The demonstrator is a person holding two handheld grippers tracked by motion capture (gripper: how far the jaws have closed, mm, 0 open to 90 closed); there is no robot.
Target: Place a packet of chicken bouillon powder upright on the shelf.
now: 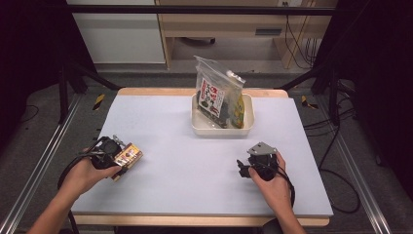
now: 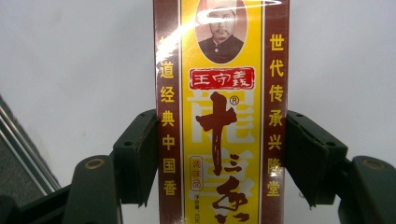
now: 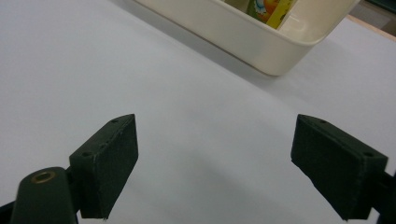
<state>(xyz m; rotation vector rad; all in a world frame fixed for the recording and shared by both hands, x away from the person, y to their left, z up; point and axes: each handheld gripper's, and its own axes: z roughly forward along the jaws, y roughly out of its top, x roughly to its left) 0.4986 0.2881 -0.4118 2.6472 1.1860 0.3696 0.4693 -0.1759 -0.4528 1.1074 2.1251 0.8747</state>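
Observation:
A slim yellow and brown box (image 1: pixel 129 154) printed with Chinese characters sits in my left gripper (image 1: pixel 122 158) at the table's left front. In the left gripper view both black pads press on the long sides of the box (image 2: pixel 222 116), which is held just above the white table top; the left gripper (image 2: pixel 222 156) is shut on it. My right gripper (image 1: pixel 241 168) rests at the right front, jaws pointing left. In its own view the right gripper (image 3: pixel 215 168) stands wide open with nothing between its pads.
A cream plastic tub (image 1: pixel 221 130) stands at the back centre of the table, holding an upright clear zip bag (image 1: pixel 216 92) of printed packets. The tub's wall (image 3: pixel 243 35) lies ahead of the right jaws. White table top (image 1: pixel 185 165) spreads between the two hands.

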